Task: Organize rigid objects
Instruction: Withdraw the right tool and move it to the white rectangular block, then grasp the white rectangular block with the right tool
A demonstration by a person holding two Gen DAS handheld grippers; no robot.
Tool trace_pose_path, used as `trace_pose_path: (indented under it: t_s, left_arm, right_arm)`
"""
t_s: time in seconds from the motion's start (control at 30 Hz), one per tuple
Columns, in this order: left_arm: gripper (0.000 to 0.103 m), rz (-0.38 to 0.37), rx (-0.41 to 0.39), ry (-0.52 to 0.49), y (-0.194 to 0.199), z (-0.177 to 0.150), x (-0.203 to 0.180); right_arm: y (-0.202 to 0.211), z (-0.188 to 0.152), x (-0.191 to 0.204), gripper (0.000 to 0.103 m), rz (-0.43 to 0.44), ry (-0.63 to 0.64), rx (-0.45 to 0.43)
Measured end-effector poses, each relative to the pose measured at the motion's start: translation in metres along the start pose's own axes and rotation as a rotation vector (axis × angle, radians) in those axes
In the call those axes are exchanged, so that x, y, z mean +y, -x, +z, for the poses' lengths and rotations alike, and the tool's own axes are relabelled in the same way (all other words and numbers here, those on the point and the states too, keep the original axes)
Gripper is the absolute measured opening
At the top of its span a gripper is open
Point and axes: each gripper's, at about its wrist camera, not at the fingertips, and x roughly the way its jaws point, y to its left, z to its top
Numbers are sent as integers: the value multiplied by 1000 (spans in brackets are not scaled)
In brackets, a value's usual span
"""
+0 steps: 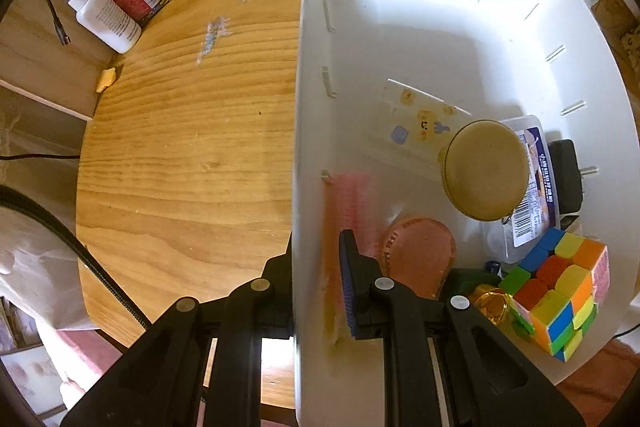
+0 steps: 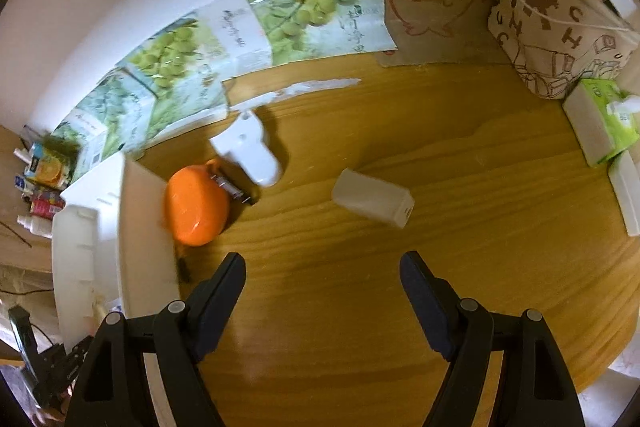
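Both sets of tongs are matte black plastic: the left tongs (image 1: pixel 316 283) carry a ribbed blue pad on 1 finger and 3 round silver rivets, with a braided black cable alongside; the right tongs (image 2: pixel 322 297) show 4 rivets and triangular cut-outs in their arms.

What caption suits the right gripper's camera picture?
Open right gripper above a wooden table, facing an orange case beside the white bin.
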Motion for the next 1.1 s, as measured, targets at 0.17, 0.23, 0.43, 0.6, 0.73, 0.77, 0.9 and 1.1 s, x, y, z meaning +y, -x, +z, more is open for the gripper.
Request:
trace_pose_path:
  t_s: [0.17, 0.23, 0.43, 0.6, 0.73, 0.77, 0.9, 1.1]
  left_arm:
    - [19, 24, 6, 3, 0, 3, -5]
    - [19, 33, 11, 7, -1, 4, -8]
    - [19, 51, 24, 29, -3, 9, -12]
    - [19, 70, 31, 44, -4, 12, -13]
    - [19, 82, 42, 49, -6, 15, -14]
    - [19, 84, 45, 51, -7, 16, -13]
    - [19, 85, 50, 62, -9, 17, -13]
    - [19, 88, 51, 65, -9, 18, -13]
  right_arm:
    - [-23, 20, -16, 80, 15, -42, 48]
    - [-32, 26, -21, 80, 25, -61, 63]
    - [-58, 40, -30, 80, 24, -90, 93]
    - [-67, 48, -32, 80, -6, -68, 82]
    - [-78, 49, -35, 80, -1, -82, 118]
    - [-81, 49, -36, 80, 0, -88, 119]
    - [-85, 52, -40, 80, -27, -91, 104]
    - [-92, 53, -47, 72, -21, -104, 114]
